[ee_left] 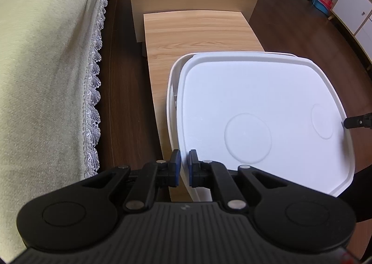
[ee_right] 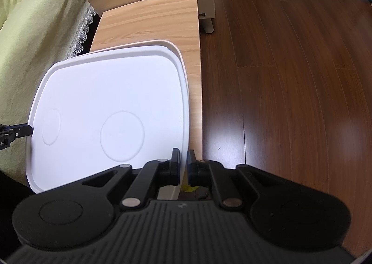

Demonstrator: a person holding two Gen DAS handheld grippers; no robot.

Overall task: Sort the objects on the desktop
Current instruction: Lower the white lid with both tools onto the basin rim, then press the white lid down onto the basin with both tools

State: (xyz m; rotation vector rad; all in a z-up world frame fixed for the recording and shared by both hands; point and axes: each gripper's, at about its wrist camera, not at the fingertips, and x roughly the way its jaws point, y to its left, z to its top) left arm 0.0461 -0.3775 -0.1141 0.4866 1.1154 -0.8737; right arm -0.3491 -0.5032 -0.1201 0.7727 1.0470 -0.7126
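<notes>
We find the white lid (ee_left: 260,106) lying over the white box (ee_left: 171,99) at the near end of the wooden bench (ee_left: 197,29), slightly offset from the box rim. The left hand-held gripper (ee_left: 184,166) is clenched on the lid's left edge; the right hand-held gripper (ee_right: 183,166) is clenched on its right edge. A green bedspread (ee_left: 46,66) lies left, brown floor (ee_right: 290,78) right.

Soft daylight fills both views. The white lid (ee_left: 260,106) is nearly blown out at frame centre, and pale glare streaks the floor (ee_right: 290,101) on the right. Fisheye bending curves straight edges; the corners go dark and slightly blurred.
</notes>
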